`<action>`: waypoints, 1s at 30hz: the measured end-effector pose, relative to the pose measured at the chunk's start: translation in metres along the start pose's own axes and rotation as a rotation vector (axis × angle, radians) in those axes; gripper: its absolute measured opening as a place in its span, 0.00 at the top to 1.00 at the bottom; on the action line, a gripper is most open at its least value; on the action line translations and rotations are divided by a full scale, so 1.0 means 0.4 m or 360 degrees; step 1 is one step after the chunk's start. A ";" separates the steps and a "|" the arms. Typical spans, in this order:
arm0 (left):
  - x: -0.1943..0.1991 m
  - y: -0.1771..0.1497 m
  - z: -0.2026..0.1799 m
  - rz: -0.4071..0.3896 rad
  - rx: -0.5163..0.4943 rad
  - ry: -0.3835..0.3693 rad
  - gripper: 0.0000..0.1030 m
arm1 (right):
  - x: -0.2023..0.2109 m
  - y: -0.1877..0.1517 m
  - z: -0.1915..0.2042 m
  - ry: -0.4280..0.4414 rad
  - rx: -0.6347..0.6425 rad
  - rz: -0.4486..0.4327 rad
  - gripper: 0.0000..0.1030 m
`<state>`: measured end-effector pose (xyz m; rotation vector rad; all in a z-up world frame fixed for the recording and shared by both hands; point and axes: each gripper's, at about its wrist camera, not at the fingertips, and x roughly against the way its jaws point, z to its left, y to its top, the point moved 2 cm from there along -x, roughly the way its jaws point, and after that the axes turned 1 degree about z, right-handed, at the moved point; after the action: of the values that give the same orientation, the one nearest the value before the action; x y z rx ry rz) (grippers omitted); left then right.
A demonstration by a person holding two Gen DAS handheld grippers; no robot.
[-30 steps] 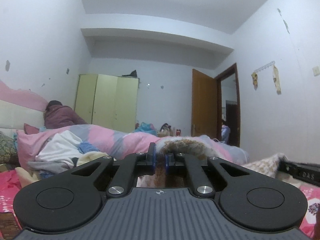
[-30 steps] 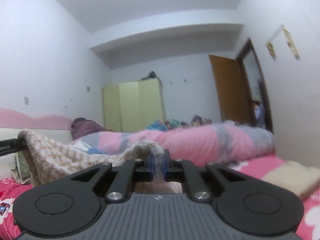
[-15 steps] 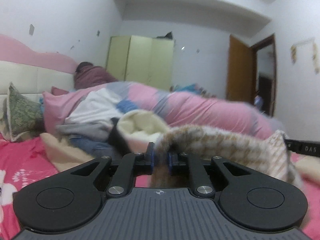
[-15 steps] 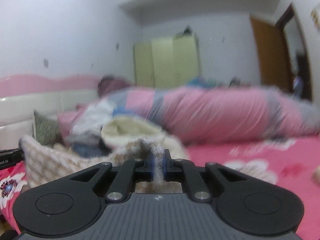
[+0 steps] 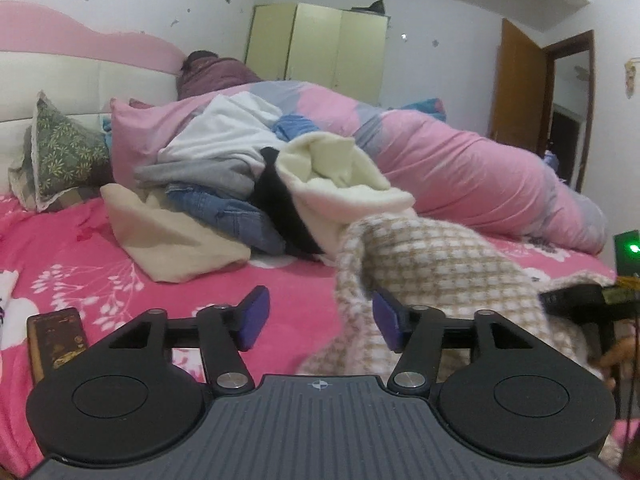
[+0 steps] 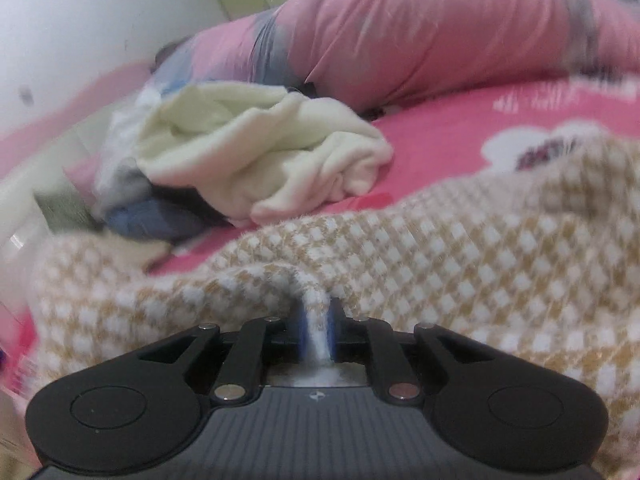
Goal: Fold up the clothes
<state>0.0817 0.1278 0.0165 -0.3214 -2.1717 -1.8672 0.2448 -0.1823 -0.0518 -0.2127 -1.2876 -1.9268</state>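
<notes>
pink bed [image 5: 100, 264]; right gripper [image 6: 315, 330] pinches checked sweater [image 6: 460, 248].

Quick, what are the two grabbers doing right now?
Left gripper: jaws opening, letting go of the checked sweater.
Right gripper: pinching a fold of that sweater, jaws starting to open.
</notes>
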 end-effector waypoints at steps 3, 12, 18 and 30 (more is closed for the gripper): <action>0.033 0.006 -0.041 -0.0007 -0.0042 -0.0106 0.31 | 0.102 -0.009 -0.026 0.0088 -0.0111 -0.0118 0.79; 0.045 -0.035 -0.237 0.0016 -0.0357 -0.0382 0.10 | 0.422 -0.174 -0.065 0.0066 -0.0097 -0.0436 0.34; 0.007 -0.117 -0.283 0.0158 -0.0515 -0.0212 0.10 | 0.437 -0.292 0.037 -0.0035 0.0270 -0.0348 0.20; 0.017 -0.200 -0.109 0.0306 -0.0381 0.0127 0.10 | 0.362 -0.379 0.267 -0.0236 0.1110 -0.0369 0.06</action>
<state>0.0508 0.0727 -0.0496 -0.4756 -1.7989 -1.9937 0.0137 -0.1416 -0.0320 0.1594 -2.0705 -1.5413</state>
